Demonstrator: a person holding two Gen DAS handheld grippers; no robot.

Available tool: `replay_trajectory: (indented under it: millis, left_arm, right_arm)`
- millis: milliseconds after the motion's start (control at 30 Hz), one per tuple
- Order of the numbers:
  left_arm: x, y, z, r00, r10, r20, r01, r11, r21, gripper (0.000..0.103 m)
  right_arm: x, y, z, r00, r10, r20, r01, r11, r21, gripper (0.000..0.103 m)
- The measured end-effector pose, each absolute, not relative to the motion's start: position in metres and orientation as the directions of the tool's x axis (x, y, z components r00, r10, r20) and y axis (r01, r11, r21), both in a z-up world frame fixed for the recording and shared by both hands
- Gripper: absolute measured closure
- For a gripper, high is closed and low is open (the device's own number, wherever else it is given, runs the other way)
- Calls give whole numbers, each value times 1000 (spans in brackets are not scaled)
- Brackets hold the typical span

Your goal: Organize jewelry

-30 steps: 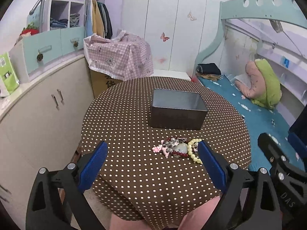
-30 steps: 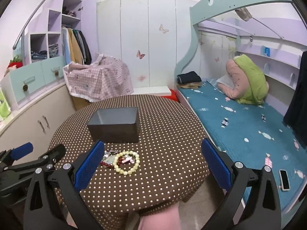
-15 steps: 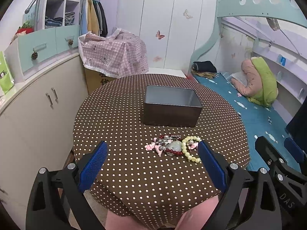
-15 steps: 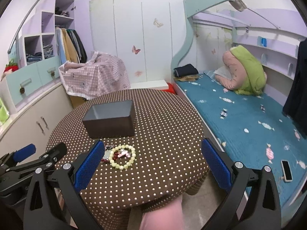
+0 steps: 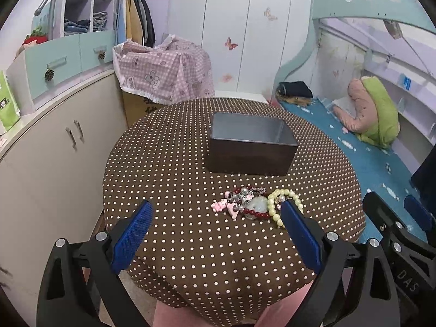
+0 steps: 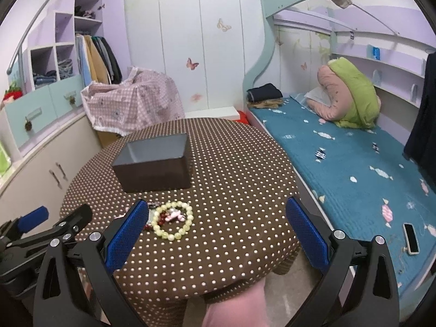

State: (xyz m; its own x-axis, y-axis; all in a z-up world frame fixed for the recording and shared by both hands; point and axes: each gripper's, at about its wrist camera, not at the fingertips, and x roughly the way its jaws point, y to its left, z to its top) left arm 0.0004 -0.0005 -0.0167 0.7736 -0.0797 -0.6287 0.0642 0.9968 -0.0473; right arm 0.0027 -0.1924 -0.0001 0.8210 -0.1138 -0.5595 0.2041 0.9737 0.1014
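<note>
Both claws released, empty: left claw (image 5: 215,234), right claw (image 6: 218,234) above bench (image 5: 174,163); jewelry pile (image 5: 256,205) beside box (image 5: 250,147).

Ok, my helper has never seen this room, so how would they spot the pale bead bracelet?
Find the round polka-dot table and the dark box on it. In the jewelry heap before the box, the pale bead bracelet is the yellowish ring, beside dark red beads.
</note>
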Motion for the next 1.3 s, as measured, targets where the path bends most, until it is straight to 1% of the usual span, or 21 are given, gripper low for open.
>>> replay_trajectory:
  millis: [167,500,633,700,767,833,1000,1100,1200,1300]
  left_arm:
    - [1,-4,-19,776,-83,-626,73,996,-41,12]
    - [6,-2,-25,778,-44,-627,44,999,-16,12]
    - [12,-1,-31,767,-44,-640,41,999,-19,12]
    - [18,1,-35,754,-66,-653,49,998,-44,12]
    - [24,4,-42,743,-64,-666,34,998,-57,12]
    - [29,4,-49,741,-36,-670,12,999,-40,12]
    - [46,10,-73,703,1,-711,-39,999,-38,12]
    - [50,12,-79,704,-36,-709,-1,999,-52,12]
    - [52,9,-82,722,-29,-691,30,1000,-10,12]
    - [56,8,-86,707,-30,-707,49,999,8,12]
  right_arm:
    - [6,-197,-4,816,-116,-566,213,971,107,6]
    - [16,-194,-17,813,-89,-575,196,972,126,6]
    - [22,-194,-22,812,-69,-580,179,975,134,6]
    - [27,-195,-27,805,-63,-590,183,972,146,6]
    - [32,-195,-32,799,-63,-598,189,970,151,6]
    - [38,-195,-39,791,-81,-606,201,970,133,6]
    - [50,-185,-54,807,-137,-574,199,979,46,6]
    - [60,-183,-67,801,-81,-593,166,982,89,6]
    - [66,-181,-74,805,-115,-582,191,979,72,6]
    - [74,-183,-81,795,-120,-595,192,980,58,6]
